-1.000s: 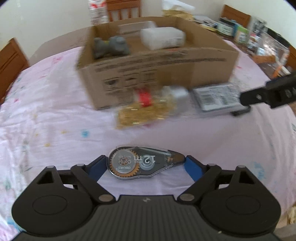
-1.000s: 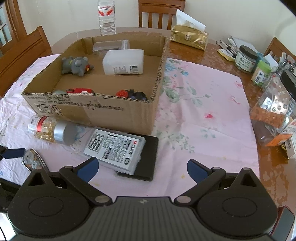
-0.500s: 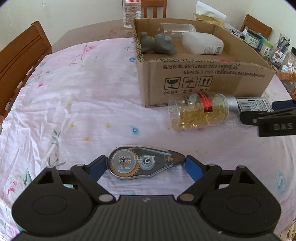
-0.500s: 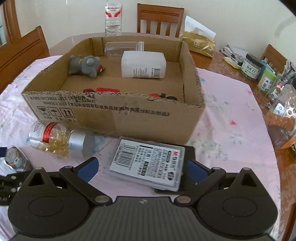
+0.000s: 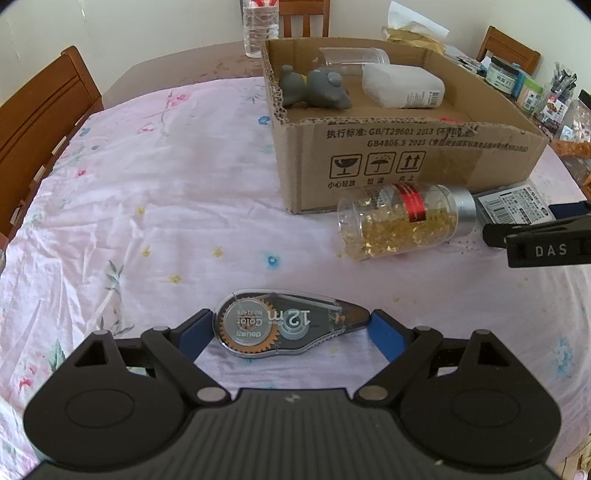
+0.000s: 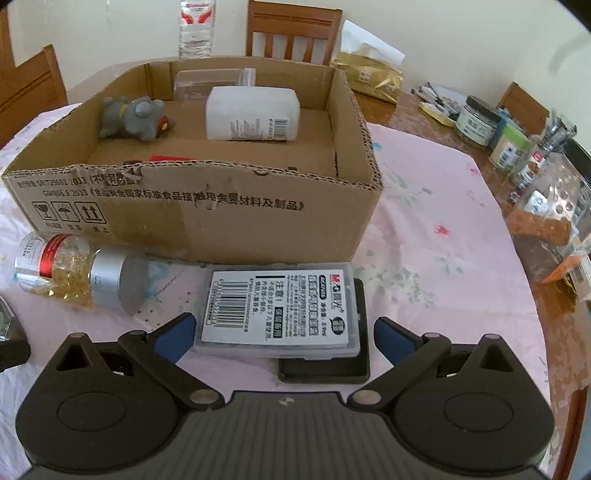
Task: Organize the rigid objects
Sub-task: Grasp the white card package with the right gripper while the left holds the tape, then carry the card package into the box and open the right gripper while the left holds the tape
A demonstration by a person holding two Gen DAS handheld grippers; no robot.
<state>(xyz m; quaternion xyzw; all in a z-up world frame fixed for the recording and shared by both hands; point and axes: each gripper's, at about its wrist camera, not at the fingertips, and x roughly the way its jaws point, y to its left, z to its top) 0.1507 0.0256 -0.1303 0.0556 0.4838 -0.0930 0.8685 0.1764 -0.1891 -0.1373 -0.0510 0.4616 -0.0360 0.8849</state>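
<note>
My left gripper (image 5: 291, 328) is shut on a correction tape dispenser (image 5: 288, 325), held end to end above the pink tablecloth. My right gripper (image 6: 282, 332) is open, its fingers either side of a clear plastic case with a barcode label (image 6: 280, 310) that lies on a black pad (image 6: 332, 365). A cardboard box (image 6: 207, 206) stands behind, holding a grey plush toy (image 6: 133, 118), a white bottle (image 6: 255, 114) and a clear container (image 6: 210, 83). A jar of gold capsules (image 6: 77, 273) lies on its side in front of the box; it also shows in the left wrist view (image 5: 402, 221).
Jars, bottles and packets (image 6: 517, 147) crowd the table's right edge. A water bottle (image 6: 197, 29) and a tissue pack (image 6: 369, 74) stand behind the box. Wooden chairs (image 5: 37, 122) surround the table.
My right gripper moved forward and lower until its fingers flank the plastic case. My left gripper swung left, then steadied, still holding the tape dispenser.
</note>
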